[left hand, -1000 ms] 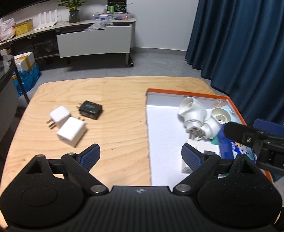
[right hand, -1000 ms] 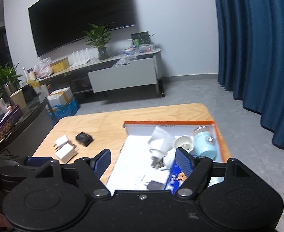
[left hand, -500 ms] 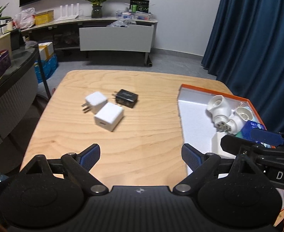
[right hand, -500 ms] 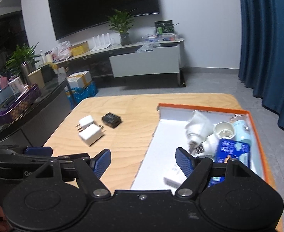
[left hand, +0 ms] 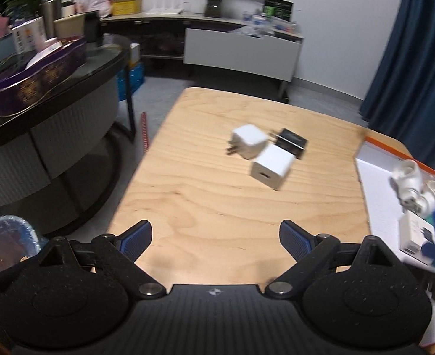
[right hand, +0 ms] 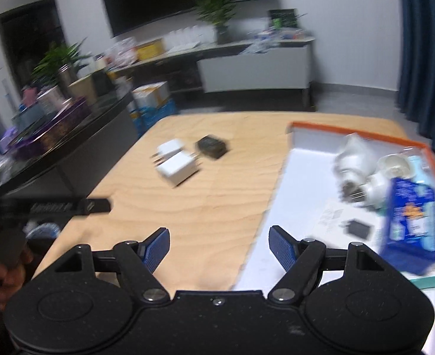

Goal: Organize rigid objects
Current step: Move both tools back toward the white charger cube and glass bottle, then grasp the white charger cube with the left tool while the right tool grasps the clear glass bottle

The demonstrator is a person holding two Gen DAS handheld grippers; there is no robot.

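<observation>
Two white charger cubes (left hand: 272, 169) (left hand: 249, 141) and a black charger (left hand: 292, 142) lie together mid-table; they also show in the right wrist view (right hand: 178, 166) (right hand: 212, 145). An orange-rimmed white box (left hand: 377, 145) (right hand: 350, 131) at the right holds white socket adapters (left hand: 408, 177) (right hand: 355, 159), a blue packet (right hand: 409, 222) and a small white box (left hand: 415, 232). My left gripper (left hand: 216, 238) is open and empty above the table's near edge. My right gripper (right hand: 219, 247) is open and empty by the box's left edge.
The wooden table (left hand: 205, 195) has a rounded left edge. A dark glass-topped counter (left hand: 54, 88) with boxes and plants stands to the left. A white TV cabinet (left hand: 241, 50) is at the back and blue curtains (left hand: 418, 53) at the right.
Both views have swung left, so the chargers and box have shifted right in frame and appear closer. Both grippers stay open and empty.
</observation>
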